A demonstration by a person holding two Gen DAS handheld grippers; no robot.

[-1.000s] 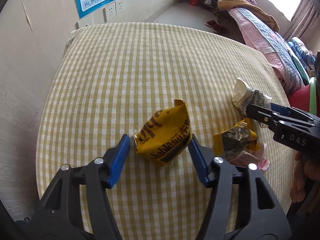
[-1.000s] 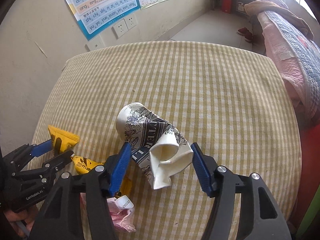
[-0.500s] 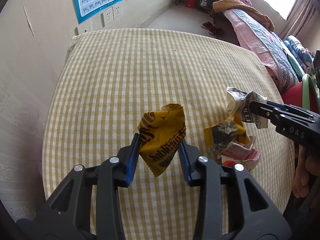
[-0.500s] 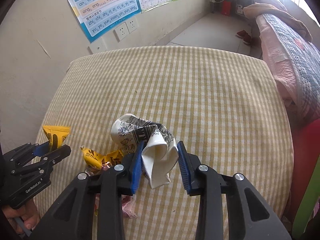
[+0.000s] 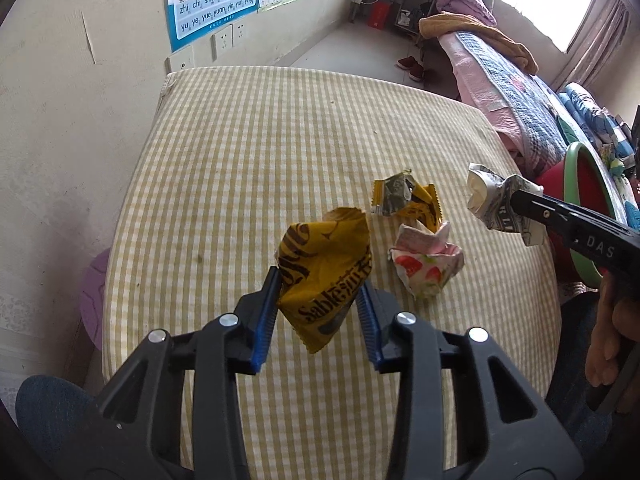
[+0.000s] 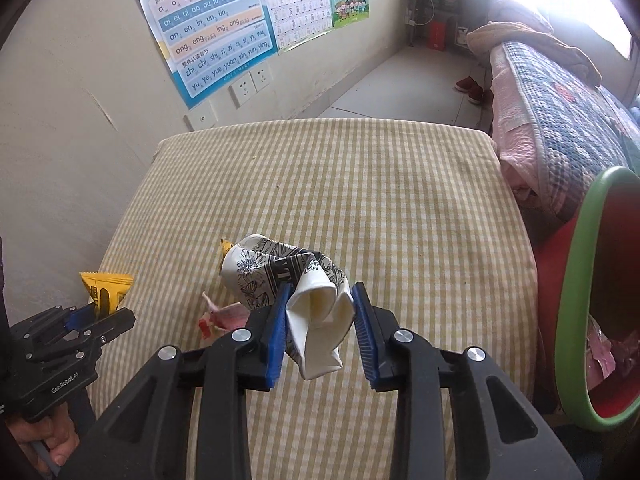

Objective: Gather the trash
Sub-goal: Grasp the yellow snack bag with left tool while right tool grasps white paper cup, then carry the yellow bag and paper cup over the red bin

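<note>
My left gripper is shut on a yellow snack wrapper and holds it above the checked table. My right gripper is shut on a crushed black-and-white paper cup, also lifted off the table. The cup shows in the left wrist view at the right. A crumpled yellow wrapper and a pink strawberry wrapper lie on the table between the grippers. The left gripper with its yellow wrapper shows at the left of the right wrist view.
A red bin with a green rim stands off the table's right edge, with some pink trash inside. A wall with posters is behind the table. A bed runs along the right side.
Both grippers closed on their items and lifted them off the table. The view has risen, and the red bin has come into view on the right.
</note>
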